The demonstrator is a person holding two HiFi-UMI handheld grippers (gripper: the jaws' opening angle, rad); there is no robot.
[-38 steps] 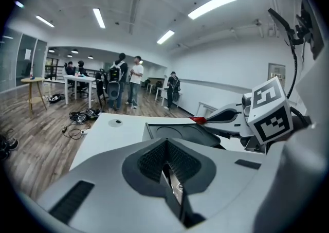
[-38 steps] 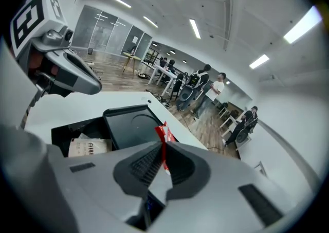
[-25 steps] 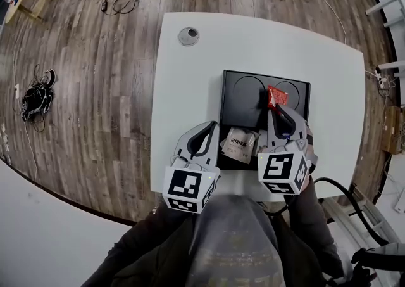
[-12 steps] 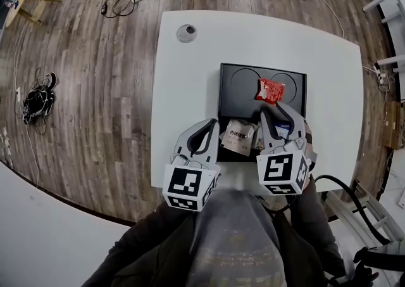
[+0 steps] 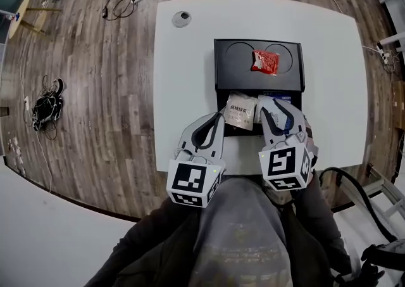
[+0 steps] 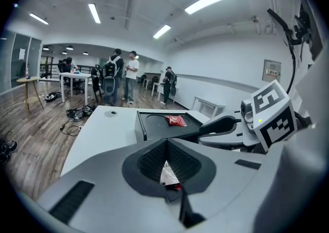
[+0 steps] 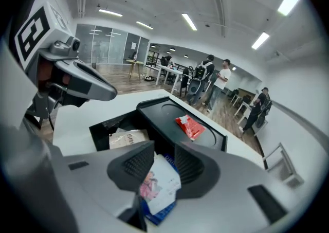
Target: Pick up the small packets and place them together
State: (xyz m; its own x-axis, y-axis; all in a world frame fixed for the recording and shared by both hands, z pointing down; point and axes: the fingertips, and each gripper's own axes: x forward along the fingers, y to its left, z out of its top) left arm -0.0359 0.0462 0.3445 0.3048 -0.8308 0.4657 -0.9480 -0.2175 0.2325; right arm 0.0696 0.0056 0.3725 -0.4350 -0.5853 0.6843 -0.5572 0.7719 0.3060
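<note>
Change noted: the red foil packet (image 5: 265,62), carried a second ago in the right gripper (image 5: 277,111) above the black plastic tray (image 5: 217,64), now lies free in the right-hand round recess in the upper part of that tray, touched by neither gripper. The right gripper's jaws have just been opening and it has drawn back toward the lower edge of the frame. Judgement: one packet is delivered, and the tray's upper section appears to be the gathering place. At least two packets remain in the lower compartment, so the task is only partly done. The right gripper now stands wide. A white-and-blue packet (image 7: 160,183) shows between and below its jaws, but the pads do not press on it, so it is not held. It looks the likely next pick. A pale printed packet (image 5: 240,111) lies just to its left in the same compartment. The left gripper (image 5: 217,120) hangs at the tray's near left edge over the white table (image 5: 183,89), jaws closed tip to tip, apparently holding nothing.
</note>
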